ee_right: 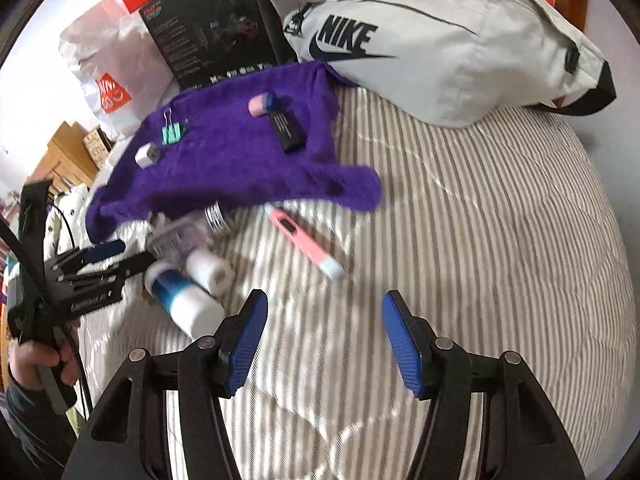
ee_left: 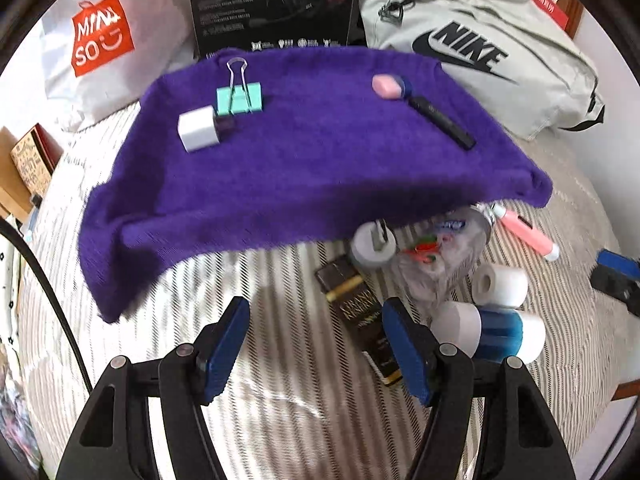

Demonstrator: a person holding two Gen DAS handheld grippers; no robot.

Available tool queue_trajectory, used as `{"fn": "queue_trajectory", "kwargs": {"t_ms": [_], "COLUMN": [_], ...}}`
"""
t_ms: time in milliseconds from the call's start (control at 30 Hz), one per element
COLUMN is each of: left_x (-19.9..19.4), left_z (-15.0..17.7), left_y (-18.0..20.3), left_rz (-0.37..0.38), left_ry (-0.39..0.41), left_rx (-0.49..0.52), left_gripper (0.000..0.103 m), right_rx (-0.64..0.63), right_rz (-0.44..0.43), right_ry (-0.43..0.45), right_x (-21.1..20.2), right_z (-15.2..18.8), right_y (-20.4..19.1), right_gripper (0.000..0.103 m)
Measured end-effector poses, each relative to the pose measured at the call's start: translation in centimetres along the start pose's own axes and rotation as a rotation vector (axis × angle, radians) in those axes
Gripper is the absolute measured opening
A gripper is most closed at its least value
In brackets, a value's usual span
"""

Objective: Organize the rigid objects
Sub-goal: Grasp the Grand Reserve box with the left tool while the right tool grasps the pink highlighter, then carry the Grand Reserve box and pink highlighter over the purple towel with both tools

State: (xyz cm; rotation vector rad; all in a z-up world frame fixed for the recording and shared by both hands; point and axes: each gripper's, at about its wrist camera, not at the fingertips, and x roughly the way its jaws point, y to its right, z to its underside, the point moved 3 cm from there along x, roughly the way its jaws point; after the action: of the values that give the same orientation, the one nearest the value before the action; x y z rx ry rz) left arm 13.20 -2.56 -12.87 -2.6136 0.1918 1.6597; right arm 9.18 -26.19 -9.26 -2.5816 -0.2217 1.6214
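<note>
A purple cloth (ee_left: 300, 168) (ee_right: 240, 160) lies on the striped bed. On it rest a mint binder clip (ee_left: 239, 96) (ee_right: 173, 130), a white cube charger (ee_left: 199, 128) (ee_right: 146, 156), a pink eraser (ee_left: 387, 86) (ee_right: 258, 105) and a black stick (ee_left: 442, 122) (ee_right: 288, 132). Off the cloth lie a pink utility knife (ee_left: 528, 234) (ee_right: 306, 244), a clear jar (ee_left: 444, 256), a white tape roll (ee_left: 502, 286) (ee_right: 210, 270), a blue-and-white bottle (ee_left: 490, 334) (ee_right: 182, 300) and a dark packet (ee_left: 356, 312). My left gripper (ee_left: 316, 348) (ee_right: 128, 256) hovers open beside the packet. My right gripper (ee_right: 324, 340) is open over bare bedding below the knife.
A grey Nike bag (ee_left: 480, 52) (ee_right: 432, 48), a black product box (ee_left: 272, 4) and a white Miniso bag (ee_left: 100, 36) line the far side. A round grey-white plug (ee_left: 374, 244) sits at the cloth's edge. A hand (ee_right: 36, 360) holds the left gripper.
</note>
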Motion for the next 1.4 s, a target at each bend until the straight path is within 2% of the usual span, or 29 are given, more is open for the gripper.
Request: {"fn": "queue_trajectory", "kwargs": {"t_ms": [67, 233, 367, 567, 600, 633, 700, 767, 867, 933, 1100, 1133, 1200, 1300, 1400], "left_x": [0.3, 0.4, -0.3, -0.3, -0.3, -0.4, -0.7, -0.5, -0.5, -0.4, -0.3, -0.3, -0.3, -0.3, -0.6], "left_z": [0.0, 0.9, 1.9, 2.0, 1.9, 1.8, 1.8, 1.4, 1.4, 1.3, 1.3, 1.3, 1.2, 1.2, 1.7], "left_y": [0.6, 1.2, -0.8, 0.0, 0.2, 0.4, 0.4, 0.1, -0.1, -0.2, 0.0, 0.0, -0.1, -0.4, -0.9], "left_rz": [0.014, -0.065, -0.06, -0.037, -0.034, -0.025, -0.006, 0.002, 0.018, 0.018, 0.016, 0.015, 0.02, 0.04, 0.036], "left_ry": [-0.002, -0.004, -0.004, 0.03, 0.038, 0.046, 0.061, 0.059, 0.065, 0.065, 0.061, 0.061, 0.058, 0.05, 0.043], "left_rx": [-0.011, 0.037, -0.015, 0.04, 0.053, 0.061, 0.05, 0.049, 0.039, 0.045, 0.049, 0.049, 0.044, 0.03, 0.032], "left_gripper": [0.067, 0.069, 0.069, 0.063, 0.057, 0.042, 0.023, 0.023, 0.023, 0.023, 0.023, 0.023, 0.023, 0.023, 0.023], "right_rx": [0.0, -0.003, -0.018, -0.086, -0.104, -0.119, -0.15, -0.174, -0.225, -0.272, -0.376, -0.39, -0.387, -0.31, -0.285], "right_rz": [0.003, -0.027, -0.039, -0.024, -0.013, -0.007, -0.003, -0.015, -0.019, -0.005, 0.021, 0.022, 0.018, 0.012, 0.004], "right_ry": [-0.004, 0.002, 0.01, 0.033, 0.04, 0.046, 0.052, 0.048, 0.032, 0.01, 0.008, 0.021, 0.02, -0.034, -0.045], "right_x": [-0.1, -0.6, -0.5, 1.0, 1.3, 1.6, 2.3, 3.2, 4.4, 5.6, 7.4, 7.5, 7.7, 7.4, 5.9], "right_z": [0.6, 1.4, 1.7, 0.0, -0.5, -0.9, -1.9, -2.8, -3.5, -3.8, -3.7, -3.7, -3.6, -3.5, -2.7], "right_y": [0.1, 0.2, 0.2, 0.0, -0.1, -0.1, -0.3, -0.6, -1.3, -2.0, -3.8, -4.1, -4.4, -3.6, -3.0], "right_gripper": [0.059, 0.059, 0.059, 0.059, 0.059, 0.059, 0.059, 0.058, 0.05, 0.04, 0.028, 0.019, 0.019, 0.013, 0.012]}}
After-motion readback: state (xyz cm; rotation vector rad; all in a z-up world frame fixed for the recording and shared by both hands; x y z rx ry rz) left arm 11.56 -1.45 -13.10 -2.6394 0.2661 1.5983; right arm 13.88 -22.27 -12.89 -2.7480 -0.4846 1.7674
